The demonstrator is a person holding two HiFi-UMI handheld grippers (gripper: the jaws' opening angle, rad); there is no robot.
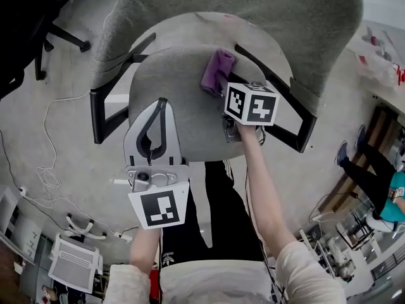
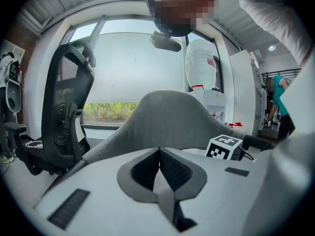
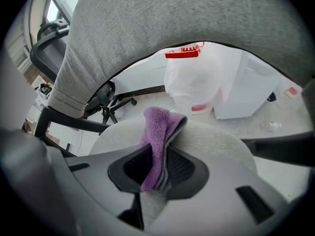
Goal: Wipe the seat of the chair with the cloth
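A grey fabric office chair fills the head view, its seat (image 1: 183, 100) in the middle and its backrest (image 1: 253, 18) above. The purple cloth (image 1: 217, 71) rests on the seat's far right part, pinched by my right gripper (image 1: 226, 94), which is shut on it. In the right gripper view the cloth (image 3: 160, 136) stands folded between the jaws over the seat (image 3: 216, 146). My left gripper (image 1: 163, 103) hovers over the seat's left front with its jaws closed and nothing between them; the left gripper view shows the tips (image 2: 159, 150) meeting before the backrest (image 2: 167, 122).
Black armrests (image 1: 101, 113) (image 1: 297, 116) flank the seat. A black office chair (image 1: 38, 24) stands at the upper left, white cables (image 1: 47, 138) trail on the floor, and another person (image 1: 380, 170) sits at the right. White bags (image 3: 206, 77) lie beyond the chair.
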